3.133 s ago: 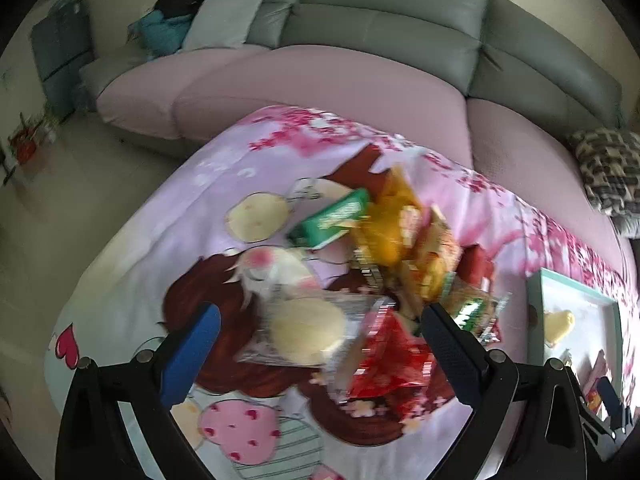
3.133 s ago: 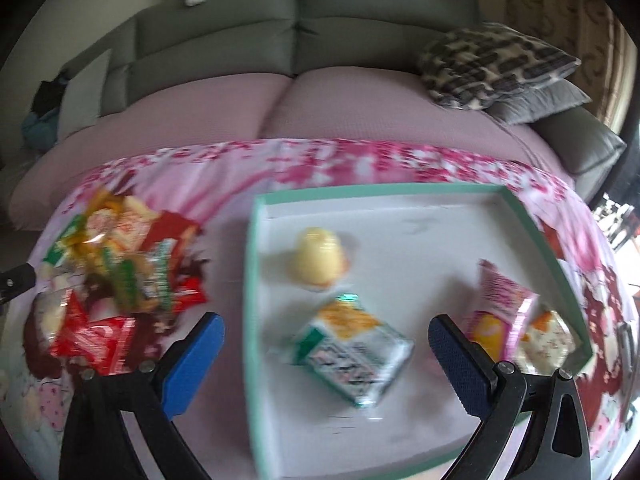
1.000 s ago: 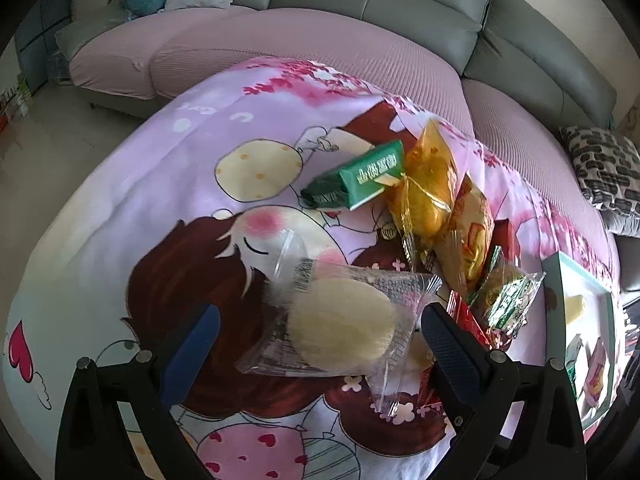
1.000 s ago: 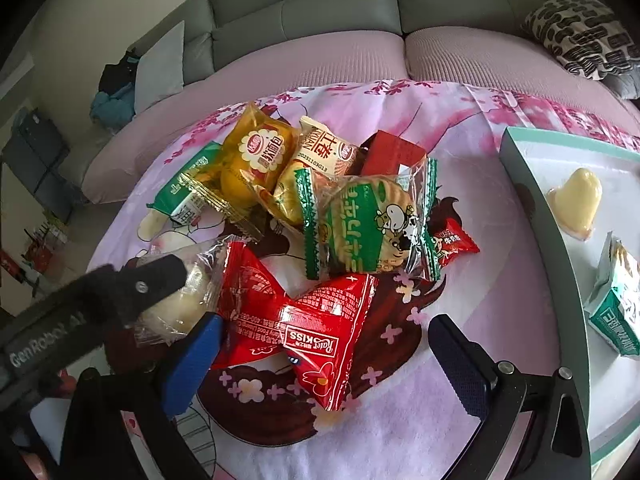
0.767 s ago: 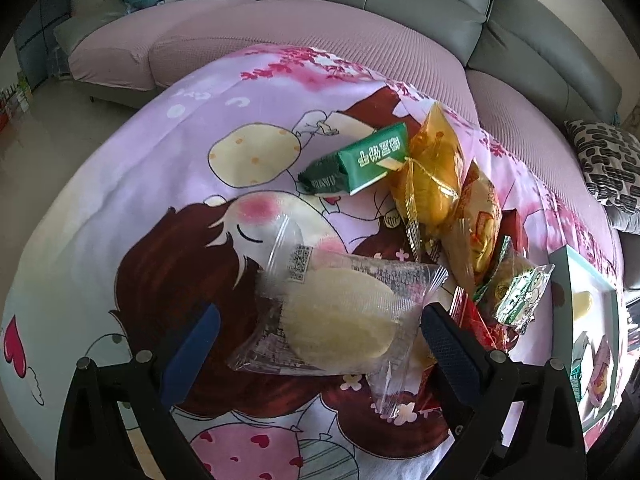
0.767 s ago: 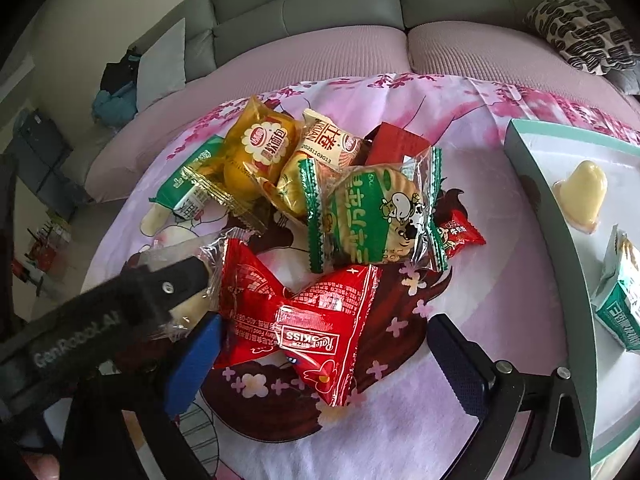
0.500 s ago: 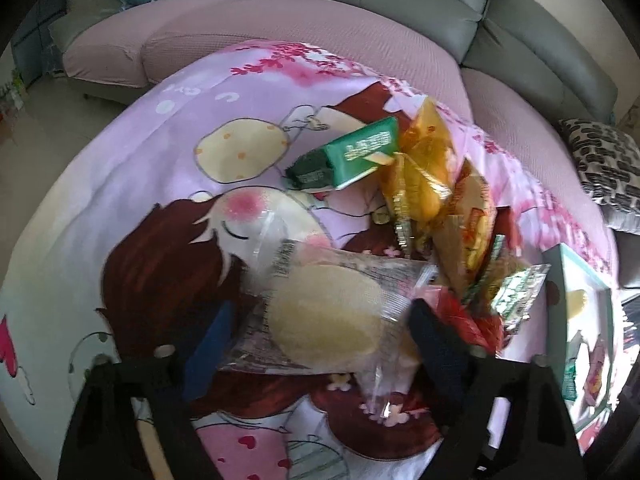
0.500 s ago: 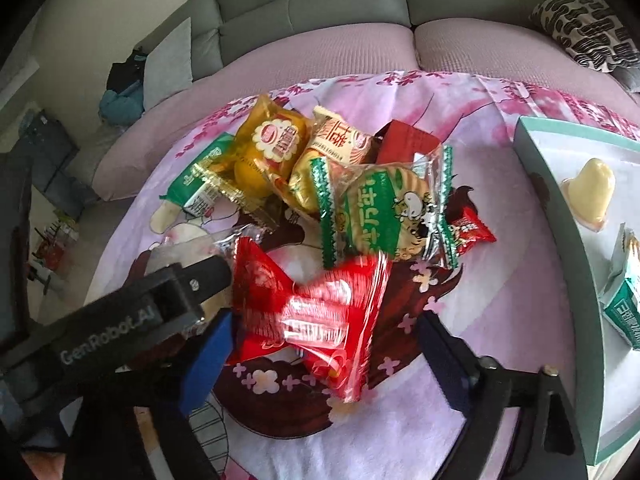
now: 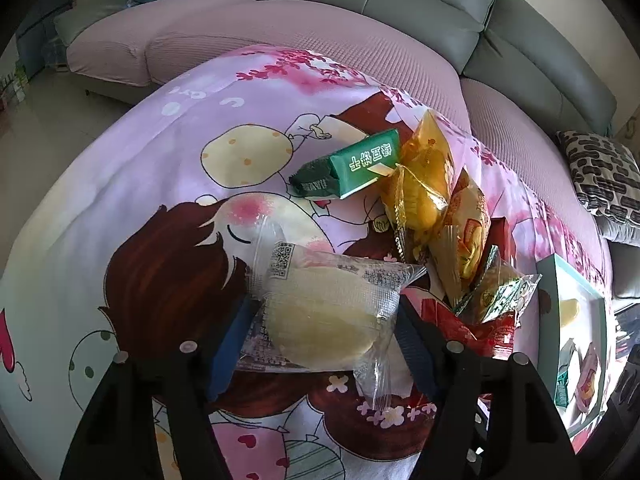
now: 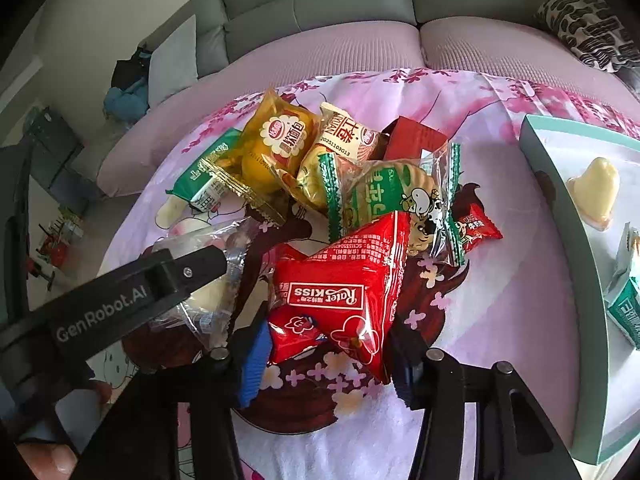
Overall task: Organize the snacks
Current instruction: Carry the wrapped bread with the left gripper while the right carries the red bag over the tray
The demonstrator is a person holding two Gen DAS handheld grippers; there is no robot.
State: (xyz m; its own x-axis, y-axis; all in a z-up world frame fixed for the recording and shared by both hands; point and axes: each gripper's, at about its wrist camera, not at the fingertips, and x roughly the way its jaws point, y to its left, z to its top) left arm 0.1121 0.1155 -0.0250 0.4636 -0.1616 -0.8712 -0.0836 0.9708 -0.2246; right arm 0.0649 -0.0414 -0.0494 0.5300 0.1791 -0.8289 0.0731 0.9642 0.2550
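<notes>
A pile of snack packets lies on a pink cartoon-print cloth. My left gripper point(image 9: 320, 344) is shut on a clear packet with a pale round cake point(image 9: 324, 316); the packet also shows in the right wrist view point(image 10: 204, 280). My right gripper point(image 10: 328, 360) is shut on a red Rater Kiss packet point(image 10: 340, 292). Behind lie a green-striped biscuit packet point(image 10: 392, 196), a yellow cake packet point(image 10: 276, 144), a green box-shaped packet point(image 9: 352, 168) and a small red packet point(image 10: 476, 224). The mint-rimmed white tray point(image 10: 560, 184) at the right holds a heart-shaped jelly point(image 10: 596, 192) and a green-white packet point(image 10: 628, 300).
A grey sofa with pink seat covers point(image 9: 320, 24) curves behind the table. A patterned cushion point(image 10: 592, 28) lies at the right. The left gripper's arm point(image 10: 100, 312) crosses the lower left of the right wrist view, close to the right gripper. Floor lies to the left.
Both grippers have closed from wide open: the left onto the clear cake packet, the right onto the red packet, which is now tilted up.
</notes>
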